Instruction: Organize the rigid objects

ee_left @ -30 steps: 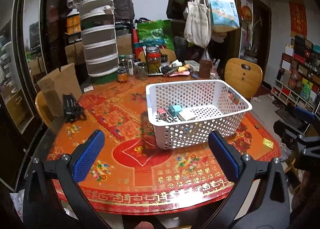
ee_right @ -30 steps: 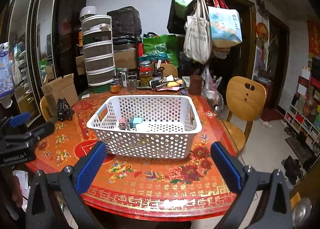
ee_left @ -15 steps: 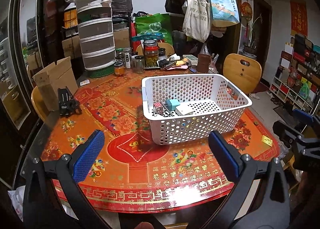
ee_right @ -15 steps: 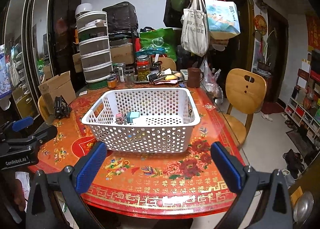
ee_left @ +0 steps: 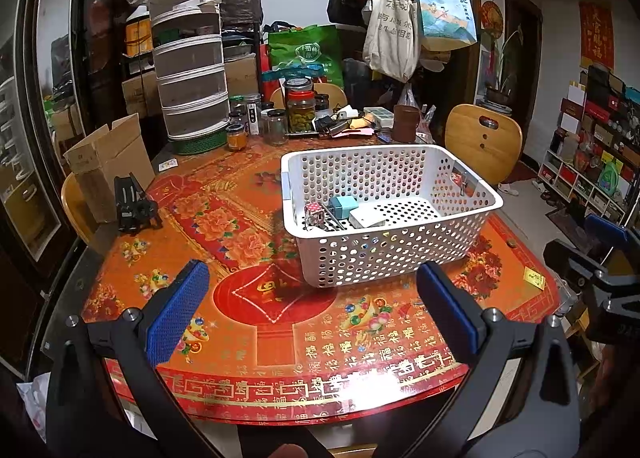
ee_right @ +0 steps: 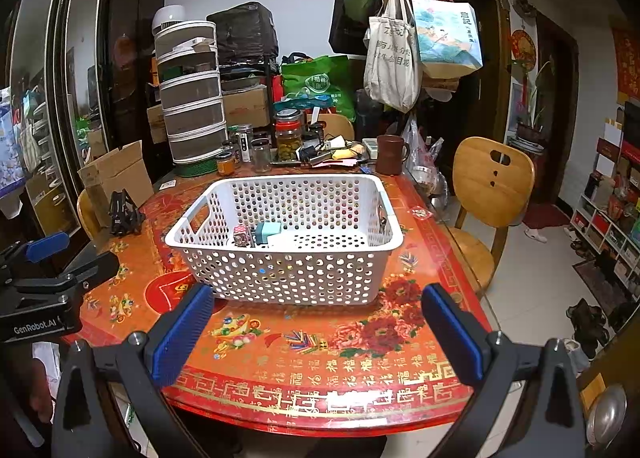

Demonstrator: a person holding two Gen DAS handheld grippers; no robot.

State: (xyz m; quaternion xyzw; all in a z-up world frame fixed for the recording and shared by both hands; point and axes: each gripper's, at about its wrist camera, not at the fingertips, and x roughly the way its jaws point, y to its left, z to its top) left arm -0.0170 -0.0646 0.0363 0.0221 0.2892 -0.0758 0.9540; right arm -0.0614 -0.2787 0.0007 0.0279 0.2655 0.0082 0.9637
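On the bench [ee_left: 120,278], a white perforated basket [ee_left: 400,254] stands right of centre on the red patterned cover. Its near-left corner holds a small patterned cube [ee_left: 315,212], a teal block [ee_left: 343,205] and a flat white box [ee_left: 366,218], packed close together; whether they touch cannot be told. The rest of the basket floor is bare.

Left hand-held gripper [ee_left: 312,308]: jaws wide apart, holding nothing, poised above the near edge of the bench, short of the basket. Right hand-held gripper [ee_right: 316,328]: jaws likewise wide apart and empty, also at the near edge, facing the long side of the basket [ee_right: 288,274].

A black folding stand [ee_left: 134,205] sits at the left edge of the bench beside an open cardboard box [ee_left: 108,161]. Jars [ee_left: 300,113], a brown mug [ee_left: 406,123] and small clutter line the far side.

Assessment: several items are already stowed, and neither gripper is engaged. The step in hand appears to be either the pause before the next pickup or the close of the task. If further items are to be stowed, the black folding stand is the nearest loose candidate; that would call for the left hand-held gripper to reach leftward, close across the stand's narrow body, and carry it over the basket rim.
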